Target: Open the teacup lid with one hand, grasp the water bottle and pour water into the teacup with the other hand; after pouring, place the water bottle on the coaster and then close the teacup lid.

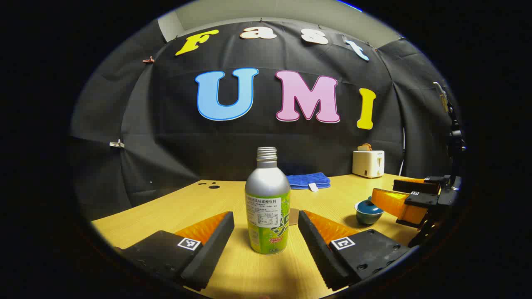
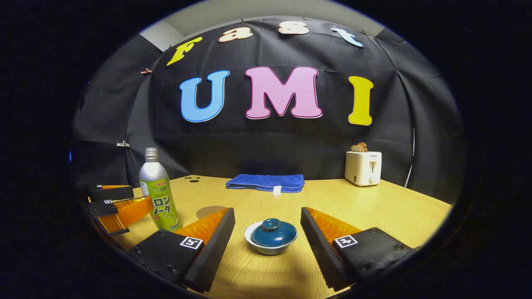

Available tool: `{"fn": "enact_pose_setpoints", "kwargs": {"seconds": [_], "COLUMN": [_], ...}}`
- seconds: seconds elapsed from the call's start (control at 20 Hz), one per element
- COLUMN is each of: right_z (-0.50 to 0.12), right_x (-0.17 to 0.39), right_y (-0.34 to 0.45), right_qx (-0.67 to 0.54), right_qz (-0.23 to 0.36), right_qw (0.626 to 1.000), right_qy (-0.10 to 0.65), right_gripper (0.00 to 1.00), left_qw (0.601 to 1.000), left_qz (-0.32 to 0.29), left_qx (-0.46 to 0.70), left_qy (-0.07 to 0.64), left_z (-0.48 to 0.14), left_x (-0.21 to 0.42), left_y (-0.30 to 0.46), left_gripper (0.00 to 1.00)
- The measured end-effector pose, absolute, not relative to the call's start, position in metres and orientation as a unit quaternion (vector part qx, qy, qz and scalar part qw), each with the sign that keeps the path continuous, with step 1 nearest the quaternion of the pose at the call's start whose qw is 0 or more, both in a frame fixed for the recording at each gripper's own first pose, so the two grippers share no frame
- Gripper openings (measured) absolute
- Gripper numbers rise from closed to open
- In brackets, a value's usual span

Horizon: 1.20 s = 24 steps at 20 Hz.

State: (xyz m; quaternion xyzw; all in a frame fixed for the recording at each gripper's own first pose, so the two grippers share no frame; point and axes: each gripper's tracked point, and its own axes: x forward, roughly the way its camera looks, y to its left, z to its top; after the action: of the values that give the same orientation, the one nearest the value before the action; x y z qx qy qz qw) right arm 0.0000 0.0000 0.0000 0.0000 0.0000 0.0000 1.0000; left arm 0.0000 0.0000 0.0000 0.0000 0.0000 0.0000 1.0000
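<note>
Right gripper view: glossy rounded teal lid (image 2: 270, 233) sits on teacup (image 2: 266, 247).

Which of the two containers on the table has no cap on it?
The water bottle: its threaded neck is bare. The teacup wears its blue lid.

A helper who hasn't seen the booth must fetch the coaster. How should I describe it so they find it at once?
Start at the wooden table. Near its left side stands the silver and green water bottle. Just right of the bottle lies the coaster: a thin, flat brown disc, unlike the blue towel and the lidded teacup.
</note>
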Motion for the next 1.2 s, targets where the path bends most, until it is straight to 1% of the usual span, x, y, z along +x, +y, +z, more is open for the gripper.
{"fn": "enact_pose_setpoints", "kwargs": {"seconds": [0.25, 0.75, 1.0, 1.05, 1.1, 1.15, 1.2], "right_z": [0.000, 0.000, -0.006, -0.009, -0.011, -0.014, -0.015], "right_x": [0.008, 0.009, 0.014, 0.016, 0.020, 0.024, 0.027], "right_y": [0.004, 0.002, 0.001, -0.001, -0.002, -0.005, -0.008], "right_qx": [0.000, 0.000, -0.004, -0.008, -0.013, -0.019, -0.025], "right_qz": [0.014, 0.011, 0.015, 0.014, 0.015, 0.013, 0.011], "right_qw": [1.000, 1.000, 1.000, 1.000, 0.999, 0.999, 0.998], "right_qy": [0.000, 0.000, 0.019, 0.027, 0.036, 0.045, 0.052], "right_gripper": [0.99, 0.98, 0.98, 0.93, 0.85, 0.80, 0.80], "left_qw": [1.000, 1.000, 1.000, 1.000, 1.000, 1.000, 1.000], "left_qz": [0.000, -0.005, -0.005, -0.005, -0.005, -0.005, -0.008], "left_qx": [0.000, -0.002, -0.002, -0.002, -0.002, -0.002, -0.002], "left_qy": [0.001, 0.001, 0.002, 0.002, 0.002, 0.003, 0.002], "left_z": [0.002, 0.002, 0.002, 0.002, 0.001, 0.002, 0.001], "left_x": [0.001, 0.001, 0.001, 0.001, 0.001, 0.001, 0.001], "left_y": [0.000, -0.003, -0.003, -0.003, -0.003, -0.003, -0.005], "left_gripper": [0.98, 0.98, 0.98, 0.98, 0.98, 0.98, 0.98]}}
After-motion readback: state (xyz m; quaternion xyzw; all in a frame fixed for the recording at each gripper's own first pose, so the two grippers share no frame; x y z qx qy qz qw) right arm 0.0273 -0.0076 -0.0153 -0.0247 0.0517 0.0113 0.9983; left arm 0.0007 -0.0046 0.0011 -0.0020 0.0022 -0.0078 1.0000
